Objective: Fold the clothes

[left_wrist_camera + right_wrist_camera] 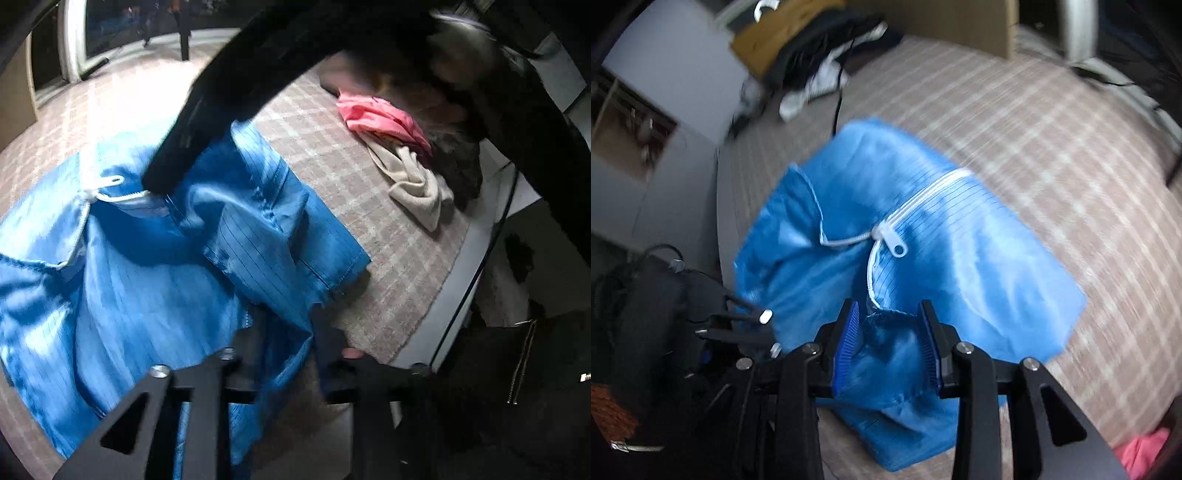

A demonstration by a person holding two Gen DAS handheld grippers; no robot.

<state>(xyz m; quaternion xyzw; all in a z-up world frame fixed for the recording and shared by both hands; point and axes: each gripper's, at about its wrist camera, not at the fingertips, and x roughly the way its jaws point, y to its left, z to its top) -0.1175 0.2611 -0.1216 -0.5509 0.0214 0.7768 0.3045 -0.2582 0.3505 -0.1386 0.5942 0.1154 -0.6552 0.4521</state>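
The blue garment [923, 258] lay crumpled on the checked bed cover [1071, 166], its white zipper [894, 236] partly undone. The right gripper [890, 332] stood released, fabric loose between its blue pads [846, 339]. The left gripper's [284, 354] grip could not be determined.

Honestly can't read a single thing in either view. No labels, brand tags, numbers or signs come through sharp enough to make out; both shots are blurry and whatever small marks there might be are just smudges.
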